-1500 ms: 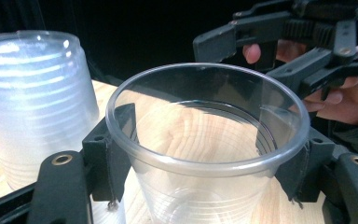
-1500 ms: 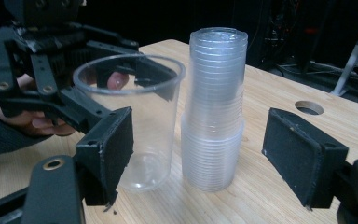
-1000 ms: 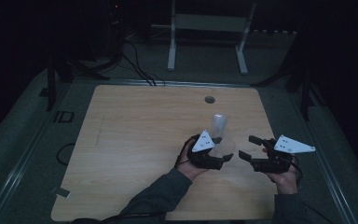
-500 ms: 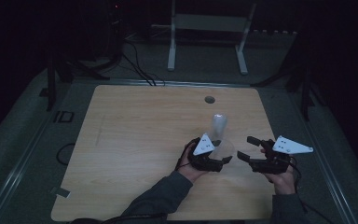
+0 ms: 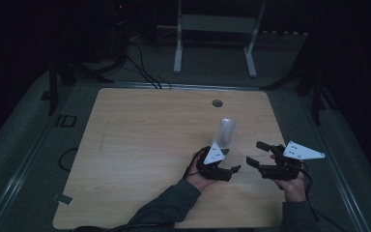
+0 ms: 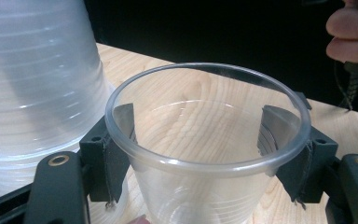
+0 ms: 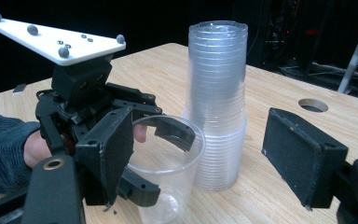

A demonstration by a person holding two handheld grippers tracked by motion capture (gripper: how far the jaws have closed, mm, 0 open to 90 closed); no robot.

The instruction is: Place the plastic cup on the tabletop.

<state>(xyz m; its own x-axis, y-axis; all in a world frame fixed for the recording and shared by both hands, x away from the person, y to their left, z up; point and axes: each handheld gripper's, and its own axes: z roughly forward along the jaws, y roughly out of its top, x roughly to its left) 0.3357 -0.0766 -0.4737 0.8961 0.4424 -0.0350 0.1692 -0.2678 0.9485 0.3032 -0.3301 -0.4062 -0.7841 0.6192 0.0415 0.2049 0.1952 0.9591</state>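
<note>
Change: left gripper [image 5: 232, 163] sank slightly, jaws just easing apart around clear cup [image 6: 205, 154] | Cup upright on table [image 5: 140, 145] beside cup stack [image 7: 216, 102] | Right gripper [image 5: 256, 154] level, jaws wide, empty

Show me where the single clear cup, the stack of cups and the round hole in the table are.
single cup [image 6: 205, 154], left gripper view, front rim.
stack of cups [image 7: 217, 93], right gripper view, middle of its side.
hole [image 5: 217, 103], high view, its centre.
</note>
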